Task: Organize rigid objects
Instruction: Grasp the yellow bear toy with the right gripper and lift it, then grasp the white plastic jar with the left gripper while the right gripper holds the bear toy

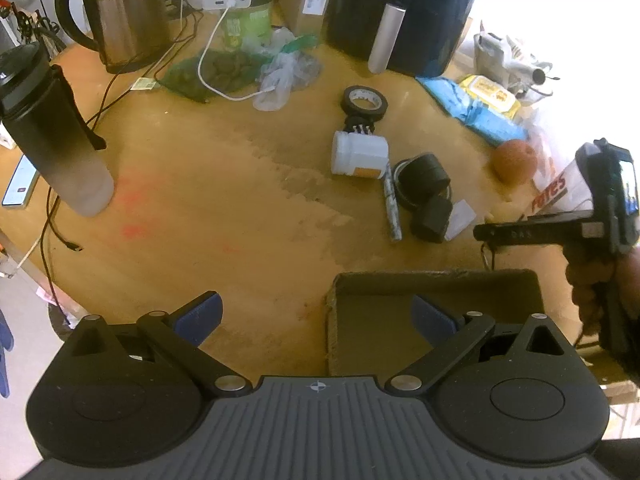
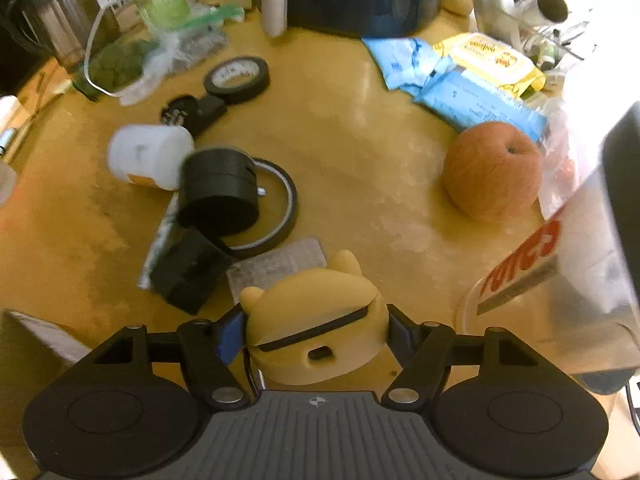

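Right hand-held gripper (image 2: 316,334) clamps the tan eared plastic case (image 2: 316,336), near the open cardboard box (image 1: 436,280). Keep the squeeze firm, carry it level over the box. Left hand-held gripper (image 1: 316,314) wide, empty.

Bare worktop (image 1: 192,216) lies open at the middle; a black bottle (image 1: 52,132) blocks the left edge, a cardboard box (image 1: 436,284) the near edge.

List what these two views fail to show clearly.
- Left wrist view: the left gripper covers part of the cardboard box interior.
- Right wrist view: the yellow case in the right gripper hides the table beneath it.
- Right wrist view: the white bottle label is blurred.
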